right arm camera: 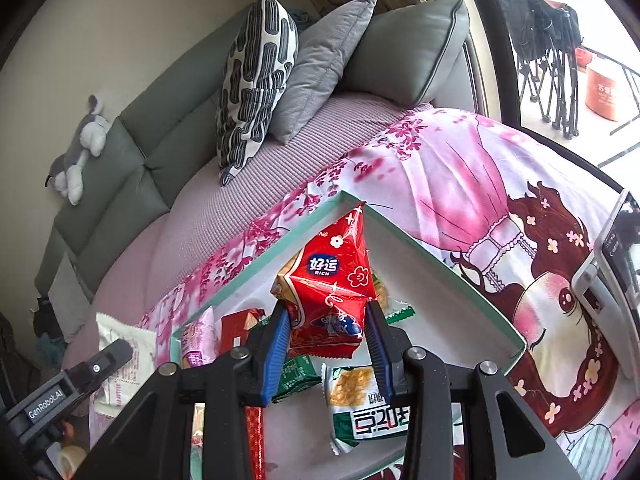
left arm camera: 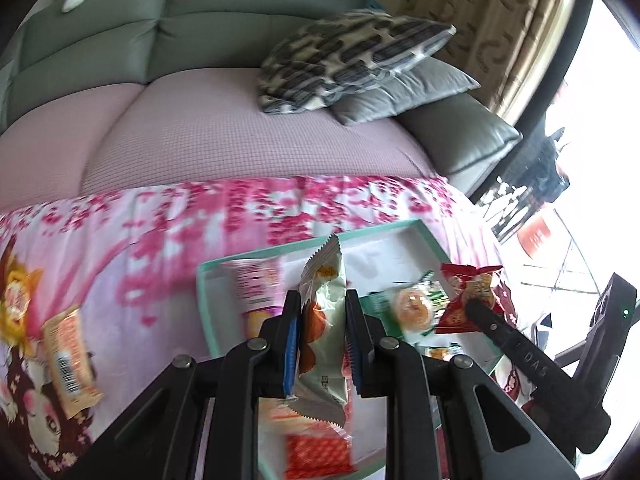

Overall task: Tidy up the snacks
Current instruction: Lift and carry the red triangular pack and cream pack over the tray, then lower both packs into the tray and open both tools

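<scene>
Snacks: left tool grips a pale green packet, right tool clamps a red packet, both at frame centre, held over the teal-rimmed tray presumably for dropping in

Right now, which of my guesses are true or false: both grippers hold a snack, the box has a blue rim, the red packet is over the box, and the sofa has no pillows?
1. Both grippers hold a snack. True: the left gripper pinches a pale green packet, the right gripper a red packet.
2. The box has a blue rim. False: mint green.
3. The red packet is over the box. True.
4. The sofa has no pillows. False: a patterned pillow and a grey pillow lean there.
</scene>
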{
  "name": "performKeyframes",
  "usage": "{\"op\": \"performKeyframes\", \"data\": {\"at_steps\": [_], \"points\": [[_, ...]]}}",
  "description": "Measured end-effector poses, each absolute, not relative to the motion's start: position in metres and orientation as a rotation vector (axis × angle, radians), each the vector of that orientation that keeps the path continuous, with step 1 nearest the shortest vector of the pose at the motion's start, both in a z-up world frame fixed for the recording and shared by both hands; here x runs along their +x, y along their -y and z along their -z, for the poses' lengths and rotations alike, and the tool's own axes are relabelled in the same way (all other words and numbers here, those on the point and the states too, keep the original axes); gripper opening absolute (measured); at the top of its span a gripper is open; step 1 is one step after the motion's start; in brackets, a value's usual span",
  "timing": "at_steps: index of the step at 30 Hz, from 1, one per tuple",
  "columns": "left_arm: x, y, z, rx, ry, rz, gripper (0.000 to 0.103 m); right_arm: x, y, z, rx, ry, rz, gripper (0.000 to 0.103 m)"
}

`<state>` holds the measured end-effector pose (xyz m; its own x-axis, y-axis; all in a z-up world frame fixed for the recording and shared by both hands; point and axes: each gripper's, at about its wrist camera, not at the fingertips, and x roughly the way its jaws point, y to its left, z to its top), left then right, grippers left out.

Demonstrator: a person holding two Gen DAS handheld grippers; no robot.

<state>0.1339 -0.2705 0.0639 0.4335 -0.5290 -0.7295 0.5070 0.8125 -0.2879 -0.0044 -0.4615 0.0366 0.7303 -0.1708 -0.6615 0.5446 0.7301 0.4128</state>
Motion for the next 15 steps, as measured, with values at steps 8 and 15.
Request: {"op": "performKeyframes", "data": {"at_steps": [8, 15], "points": [[0.135, 0.311, -0.049, 0.017, -0.973, 0.668, 0.022, -0.005, 0.469, -0.030, 0.597, -0.687, 0.500, 0.040], [0.137, 0.314, -0.044, 0.015, -0.994, 0.632, 0.035, -0.005, 0.475, -0.022, 0.616, -0.732, 0.509, 0.042]]}}
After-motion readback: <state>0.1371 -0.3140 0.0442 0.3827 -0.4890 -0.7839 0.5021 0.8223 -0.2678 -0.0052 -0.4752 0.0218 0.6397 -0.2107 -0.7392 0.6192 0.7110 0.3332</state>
